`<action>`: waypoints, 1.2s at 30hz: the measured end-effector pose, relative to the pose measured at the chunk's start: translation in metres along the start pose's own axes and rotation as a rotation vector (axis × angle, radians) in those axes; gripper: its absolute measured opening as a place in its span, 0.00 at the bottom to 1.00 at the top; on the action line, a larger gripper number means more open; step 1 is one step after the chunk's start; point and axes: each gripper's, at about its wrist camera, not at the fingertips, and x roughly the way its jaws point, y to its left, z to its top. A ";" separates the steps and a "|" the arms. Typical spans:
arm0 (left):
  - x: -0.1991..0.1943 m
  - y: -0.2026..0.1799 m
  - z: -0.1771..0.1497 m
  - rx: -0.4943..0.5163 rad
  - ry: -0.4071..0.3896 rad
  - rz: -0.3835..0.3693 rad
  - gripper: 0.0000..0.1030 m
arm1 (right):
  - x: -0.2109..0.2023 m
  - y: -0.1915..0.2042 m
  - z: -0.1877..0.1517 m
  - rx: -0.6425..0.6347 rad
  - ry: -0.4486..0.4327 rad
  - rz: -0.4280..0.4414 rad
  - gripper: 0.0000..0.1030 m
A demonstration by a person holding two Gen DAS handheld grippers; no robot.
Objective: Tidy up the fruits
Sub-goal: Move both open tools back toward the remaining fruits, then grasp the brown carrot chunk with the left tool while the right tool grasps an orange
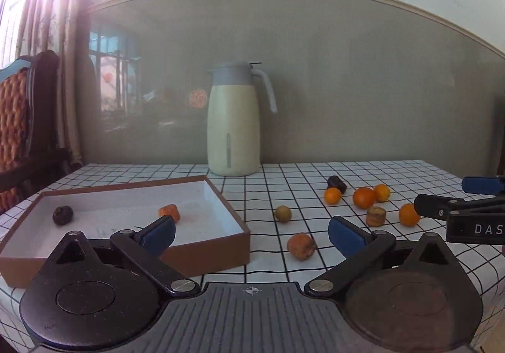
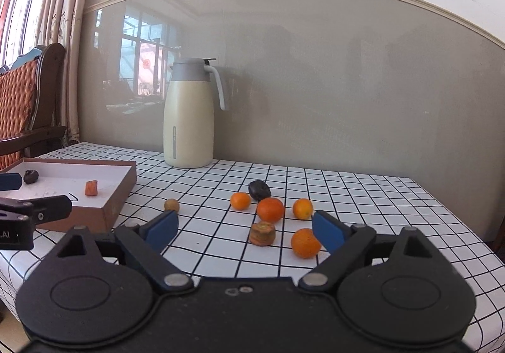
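Note:
A brown box with a white inside sits on the checked table at the left; it also shows in the right wrist view. It holds a dark fruit and an orange chunk. Loose on the table lie several oranges, a dark fruit, a brownish chunk, a small tan fruit and a rough orange-brown fruit. My left gripper is open and empty, over the box's near right corner. My right gripper is open and empty, just before the oranges.
A cream thermos jug with a grey lid stands at the back of the table by the wall. A wooden chair with an orange cushion stands left of the table by the curtain. The table's right edge is near the oranges.

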 end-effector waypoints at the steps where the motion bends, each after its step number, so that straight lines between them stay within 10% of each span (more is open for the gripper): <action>1: 0.002 -0.004 -0.001 0.006 0.002 -0.010 1.00 | 0.002 -0.003 -0.001 -0.004 0.007 -0.007 0.81; 13: 0.052 -0.043 -0.007 0.019 0.071 -0.016 0.81 | 0.043 -0.026 -0.008 -0.051 0.081 -0.053 0.68; 20: 0.087 -0.054 -0.015 0.006 0.188 -0.020 0.45 | 0.076 -0.037 -0.008 -0.062 0.118 -0.060 0.61; 32: 0.114 -0.064 -0.020 -0.007 0.254 0.026 0.44 | 0.120 -0.051 -0.013 -0.015 0.245 -0.058 0.50; 36: 0.119 -0.070 -0.021 0.019 0.263 0.032 0.44 | 0.127 -0.056 -0.014 0.014 0.300 -0.070 0.30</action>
